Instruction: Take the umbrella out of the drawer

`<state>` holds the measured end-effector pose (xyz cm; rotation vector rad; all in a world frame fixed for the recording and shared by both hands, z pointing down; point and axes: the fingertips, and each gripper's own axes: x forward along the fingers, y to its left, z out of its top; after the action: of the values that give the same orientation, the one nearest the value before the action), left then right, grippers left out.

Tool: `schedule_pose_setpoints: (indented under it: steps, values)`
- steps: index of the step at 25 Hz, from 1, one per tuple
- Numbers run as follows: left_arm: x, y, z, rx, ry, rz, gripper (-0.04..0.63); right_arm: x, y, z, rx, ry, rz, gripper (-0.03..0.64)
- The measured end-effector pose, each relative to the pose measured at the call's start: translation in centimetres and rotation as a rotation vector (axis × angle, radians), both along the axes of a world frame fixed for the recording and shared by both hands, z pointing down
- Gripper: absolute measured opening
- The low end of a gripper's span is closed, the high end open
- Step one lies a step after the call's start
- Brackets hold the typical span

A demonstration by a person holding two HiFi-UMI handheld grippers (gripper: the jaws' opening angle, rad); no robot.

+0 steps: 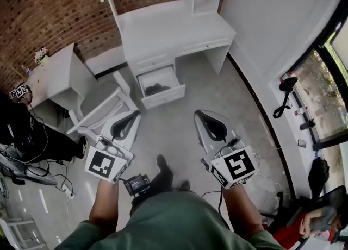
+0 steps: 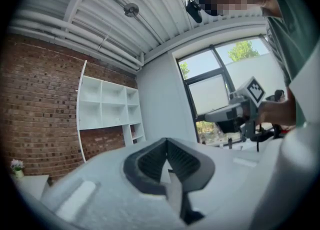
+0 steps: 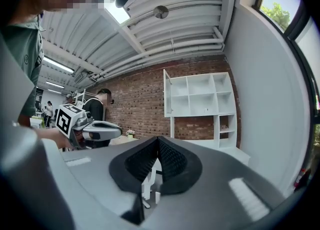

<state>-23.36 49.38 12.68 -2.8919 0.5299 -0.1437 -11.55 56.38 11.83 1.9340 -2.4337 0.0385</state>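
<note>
Black ribbed pads meet tip to tip on my left gripper [image 2: 166, 143], with nothing pinched between them. The right gripper [image 3: 158, 139] is the same, closed right up and empty. I have both held out level ahead of me, side by side with a gap between them, above the grey floor [image 1: 179, 135]. In the head view the left one sits just beside a white chair [image 1: 100, 110] that lies tipped over on the floor.

Beyond the grippers, well apart from both, stands the white desk [image 1: 174, 26] against the brick wall [image 1: 43, 4]. One drawer [image 1: 163, 98] under the desk's left part is pulled open. The umbrella [image 1: 156, 87] shows as a dark shape inside it, in the front half, close to the drawer's front wall.

At the left, by a small white table [image 1: 57, 77], a person in black [image 1: 27, 129] sits near the wall.
</note>
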Motion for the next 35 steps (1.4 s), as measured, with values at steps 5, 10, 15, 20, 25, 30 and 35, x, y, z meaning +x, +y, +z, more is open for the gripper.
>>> schedule_pose_setpoints:
  steps: [5,10,15,20,25,30,35]
  values:
    - [3.2,-6.2,0.5,-0.021,0.025,0.066,0.003,1.7,-5.4,0.2,-0.030,0.021,0.047,0.006]
    - [4.5,-12.7,-0.4,-0.015,0.054,0.118,0.003,2.3,-11.5,-0.2,-0.037,0.035,0.091,0.006]
    - [4.8,-18.1,-0.9,-0.010,0.081,0.142,0.003,2.0,-16.7,-0.2,-0.040,0.049,0.113,0.007]
    - [4.3,-22.1,-0.7,-0.017,0.088,0.137,0.003,1.5,-20.8,-0.3,-0.045,0.059,0.104,0.008]
    - [5.0,-25.4,-0.2,-0.026,0.089,0.116,0.003,2.6,-24.6,-0.3,-0.044,0.061,0.084,0.007]
    - [6.3,-28.3,0.5,-0.027,0.076,0.069,0.003,4.6,-28.3,0.6,-0.047,0.042,0.036,0.007]
    - [9.0,-31.8,0.3,-0.021,0.051,-0.026,0.003,7.9,-32.9,0.7,-0.042,0.026,-0.061,0.007]
